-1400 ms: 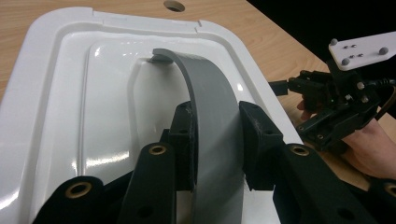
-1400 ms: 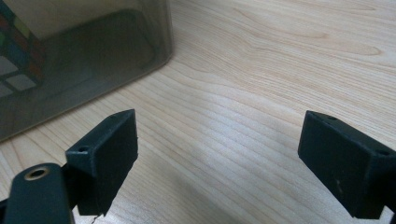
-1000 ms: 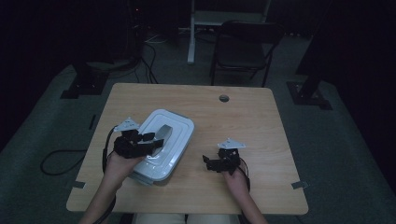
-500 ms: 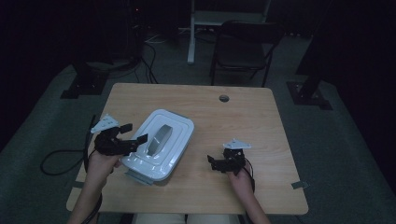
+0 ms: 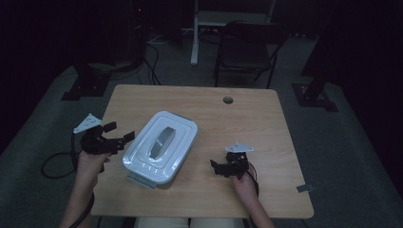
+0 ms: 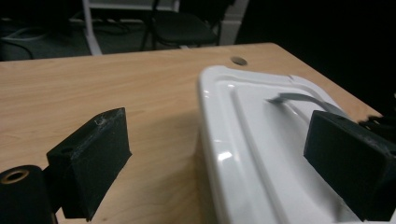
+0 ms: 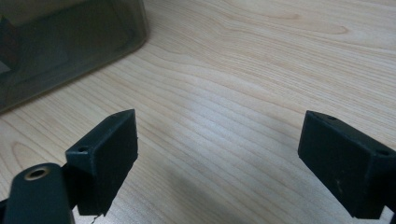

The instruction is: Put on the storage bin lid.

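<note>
The left gripper [image 5: 124, 137] stands with its jaws spread wide, having just been opening; the edge of the white box [image 5: 160, 146] lies between them, but the pads press on nothing. The right gripper [image 5: 219, 166] also gapes wide over bare table [image 5: 247, 123], holding nothing.

A second ago the left gripper sat over the box lid; now it has drawn back to the box's left edge. The right gripper has kept its place.

There is one box with one grey handle [image 5: 159, 142], near the middle of the table, and two grippers.
</note>
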Demonstrator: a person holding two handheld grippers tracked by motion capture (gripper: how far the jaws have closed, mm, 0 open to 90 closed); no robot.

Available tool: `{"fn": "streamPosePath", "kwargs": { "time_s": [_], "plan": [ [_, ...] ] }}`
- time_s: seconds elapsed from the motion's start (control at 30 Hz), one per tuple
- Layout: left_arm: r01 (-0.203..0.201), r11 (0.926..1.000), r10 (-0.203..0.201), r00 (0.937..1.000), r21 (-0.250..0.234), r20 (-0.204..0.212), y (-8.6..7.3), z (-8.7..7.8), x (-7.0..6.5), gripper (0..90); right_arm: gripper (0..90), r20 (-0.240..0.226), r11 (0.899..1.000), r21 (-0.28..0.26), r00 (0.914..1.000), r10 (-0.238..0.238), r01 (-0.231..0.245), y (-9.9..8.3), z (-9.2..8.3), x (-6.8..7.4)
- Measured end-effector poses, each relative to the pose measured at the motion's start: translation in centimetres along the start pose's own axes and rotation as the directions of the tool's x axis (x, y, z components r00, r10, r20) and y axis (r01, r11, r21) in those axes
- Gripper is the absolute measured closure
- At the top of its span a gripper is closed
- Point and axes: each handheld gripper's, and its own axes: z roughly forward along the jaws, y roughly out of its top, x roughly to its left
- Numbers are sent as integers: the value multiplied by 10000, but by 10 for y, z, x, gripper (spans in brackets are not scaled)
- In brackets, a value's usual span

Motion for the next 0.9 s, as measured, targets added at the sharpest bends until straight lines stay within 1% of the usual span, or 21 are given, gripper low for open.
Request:
{"fn": "streamPosePath", "kwargs": {
  "time_s": [0.03,0.07,0.1,0.17,0.2,0.23,0.3,0.37,0.4,0.43,0.5,0.57,0.63,0.67,0.7,0.73,0.77,0.8,0.83,0.9],
  "plan": [
    [-85,10000,85,9999,-24,-72,-1,1,3,78,120,-11,10000,1,10000,-1,1,0,0,0],
    [-69,9999,69,10000,-87,26,-2,2,6,62,120,-12,10000,2,10000,-2,2,0,0,0],
    [30,10000,-30,9999,35,108,-2,2,10,6,120,-5,10000,3,10000,2,-2,0,1,0],
    [38,10000,-38,10000,10,60,-5,5,16,5,120,64,10000,13,10000,-1,1,-1,1,0],
    [-22,9999,22,10000,-127,55,-7,7,18,5,120,89,10000,10,10000,-3,3,-1,1,0],
    [-63,9999,62,10000,-139,-37,-10,10,20,5,120,104,10000,12,9999,-6,6,-1,1,0],
    [-149,9999,153,9986,88,-512,-14,16,25,6,120,109,10000,-19,9999,5,-5,-1,0,0],
    [-80,9997,96,9976,229,-692,-19,21,31,6,120,104,10000,-46,9999,7,-6,-1,0,0],
    [-58,9998,73,9972,200,-748,-22,23,34,6,120,112,10000,-34,9999,-6,6,-1,0,0],
    [51,9999,-37,9964,161,-851,-25,25,36,6,120,125,10000,-51,9999,-13,14,-1,0,0],
    [14,10000,-6,9938,78,-1107,-30,28,41,6,120,171,10000,-66,9998,-30,31,-1,0,1],
    [239,9997,-227,9920,87,-1239,-36,33,46,6,120,255,9999,-115,9997,-72,74,-1,1,2],
    [424,9991,-416,9908,32,-1287,-42,38,52,6,120,146,9999,-119,9999,-53,55,0,1,2],
    [441,9990,-437,9895,-1,-1375,-45,40,54,6,119,155,9999,-106,9999,-60,62,0,2,2],
    [251,9996,-262,9883,-93,-1503,-49,42,56,6,120,121,9999,-126,9999,-62,64,-1,2,3],
    [188,9998,-203,9864,-113,-1630,-52,45,57,6,119,131,9998,-180,9999,-37,39,-1,2,3],
    [329,9995,-328,9857,-17,-1653,-56,48,59,6,120,185,9997,-227,9998,21,-16,-1,2,3],
    [430,9991,-416,9846,47,-1696,-59,51,61,6,120,121,9996,-276,9999,87,-83,-1,2,3],
    [410,9991,-385,9843,105,-1722,-62,54,62,6,120,93,9993,-341,9999,140,-137,-1,1,3],
    [420,9981,-333,9837,454,-1768,-67,61,62,6,120,185,9989,-423,9996,197,-189,0,0,4]
  ]
}}
